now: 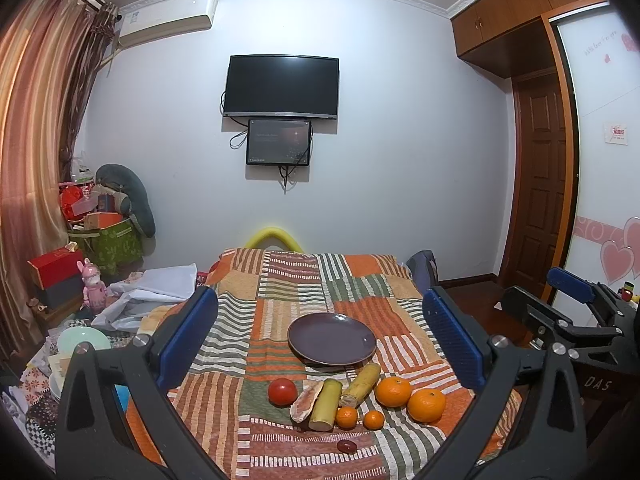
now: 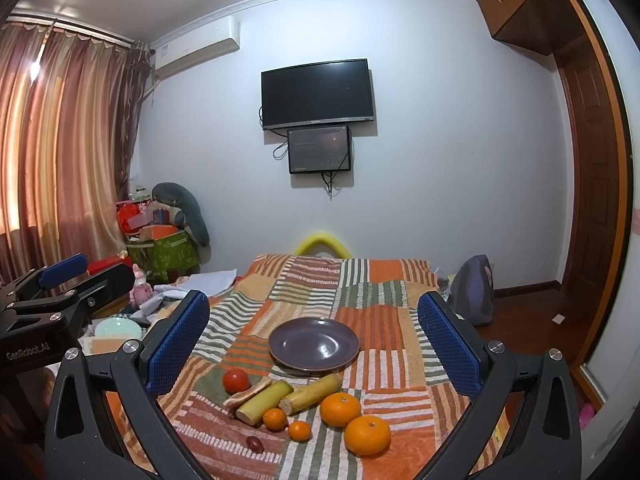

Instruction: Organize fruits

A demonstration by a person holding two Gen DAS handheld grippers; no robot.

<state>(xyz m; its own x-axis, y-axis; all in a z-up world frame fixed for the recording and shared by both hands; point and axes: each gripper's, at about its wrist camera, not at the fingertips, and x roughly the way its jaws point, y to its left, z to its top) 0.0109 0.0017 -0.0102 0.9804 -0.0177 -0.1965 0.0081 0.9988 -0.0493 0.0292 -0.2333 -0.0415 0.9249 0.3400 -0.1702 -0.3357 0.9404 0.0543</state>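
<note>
Both hand-held grippers, left (image 1: 320, 344) and right (image 2: 312, 340), I hold released above the patchwork bed (image 2: 384, 280); empty purple plate (image 2: 314, 344) far of fruit; TV (image 2: 318, 94) on far wall.

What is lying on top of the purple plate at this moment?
Nothing lies on the purple plate; its whole dish surface shows bare in both views. The fruits, such as the tomato and large oranges, lie on the patchwork cover nearer the cameras. Under the plate is hidden.
</note>
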